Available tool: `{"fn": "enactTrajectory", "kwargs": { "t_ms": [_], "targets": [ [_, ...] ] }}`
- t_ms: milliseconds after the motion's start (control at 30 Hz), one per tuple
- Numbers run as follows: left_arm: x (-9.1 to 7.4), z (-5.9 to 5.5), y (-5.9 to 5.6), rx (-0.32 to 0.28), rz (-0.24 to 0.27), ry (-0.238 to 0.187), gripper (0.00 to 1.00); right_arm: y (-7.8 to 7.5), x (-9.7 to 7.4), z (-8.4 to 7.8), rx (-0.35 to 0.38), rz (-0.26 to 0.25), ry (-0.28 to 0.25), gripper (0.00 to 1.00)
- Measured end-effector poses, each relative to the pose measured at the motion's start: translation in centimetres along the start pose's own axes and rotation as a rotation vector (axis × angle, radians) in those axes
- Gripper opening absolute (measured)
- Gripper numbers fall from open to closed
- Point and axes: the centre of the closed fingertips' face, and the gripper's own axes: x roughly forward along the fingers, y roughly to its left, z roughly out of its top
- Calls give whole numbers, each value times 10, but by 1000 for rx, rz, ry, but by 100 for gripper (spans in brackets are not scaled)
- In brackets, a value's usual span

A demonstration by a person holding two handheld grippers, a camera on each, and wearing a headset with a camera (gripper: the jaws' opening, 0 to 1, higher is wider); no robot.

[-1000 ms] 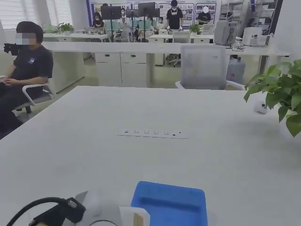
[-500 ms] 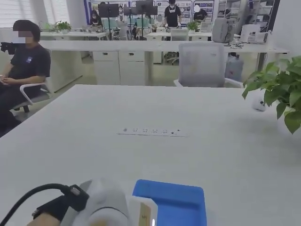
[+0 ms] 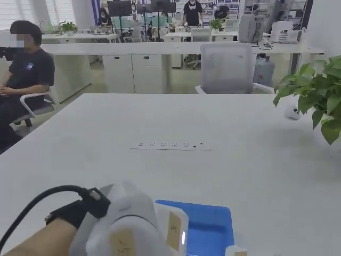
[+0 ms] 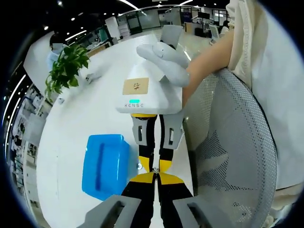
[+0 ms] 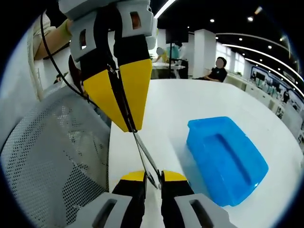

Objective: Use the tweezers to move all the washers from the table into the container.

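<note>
The thin metal tweezers [image 5: 142, 156] run between the two grippers, which face each other tip to tip at the table's near edge. My right gripper [image 5: 152, 183] is shut on one end. My left gripper [image 5: 128, 128] is shut on the other end with its yellow jaws together. In the left gripper view the left gripper [image 4: 156, 179] meets the right gripper [image 4: 156, 164], and the tweezers [image 4: 154, 169] show as a sliver between them. The blue container [image 3: 208, 224] lies just beside them, open side up [image 5: 225, 159] [image 4: 104, 166]. In the head view the left gripper's white body [image 3: 133, 229] overlaps the container's left edge.
A socket strip [image 3: 170, 145] is set into the middle of the white table [image 3: 256, 170]. A potted plant [image 3: 314, 101] stands at the right edge. A mesh chair back [image 4: 228, 156] is close behind the grippers. A person [image 3: 26, 69] sits at far left.
The left gripper has risen further into the head view and moved right, now overlapping the container's left edge. The head camera has tilted slightly down.
</note>
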Motion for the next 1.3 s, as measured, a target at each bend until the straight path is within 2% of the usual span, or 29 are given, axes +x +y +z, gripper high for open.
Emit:
{"fn": "enactTrajectory", "kwargs": {
  "t_ms": [267, 433, 633, 833, 933, 1000, 1133, 1200, 1300],
  "targets": [
    [4, 3, 5, -8, -12, -2, 0, -2, 1, -3, 10, 1, 0, 8],
    [5, 6, 10, -22, -23, -2, 0, -4, 1, -2, 67, 17, -20, 8],
    [8, 5, 20, -115, -70, -15, 0, -6, 1, -3, 105, 16, -28, 7],
    [8, 4, 19, -79, -109, 11, 0, -5, -2, 1, 88, 22, -36, 11],
    [8, 3, 17, -67, -121, 16, 0, -6, -4, 15, 105, 29, -102, 12],
    [9, 4, 17, -68, -124, 16, 0, -7, -4, 17, 110, 31, -110, 13],
    [11, 1, 17, -74, -130, 28, 0, -4, 2, 10, 59, 36, -63, 6],
    [12, 0, 17, -60, -128, 33, 0, -3, 2, 12, 51, 30, -65, 5],
    [14, -3, 19, -75, -113, 29, 0, -5, 1, 11, 26, 18, -65, 4]
  ]
}}
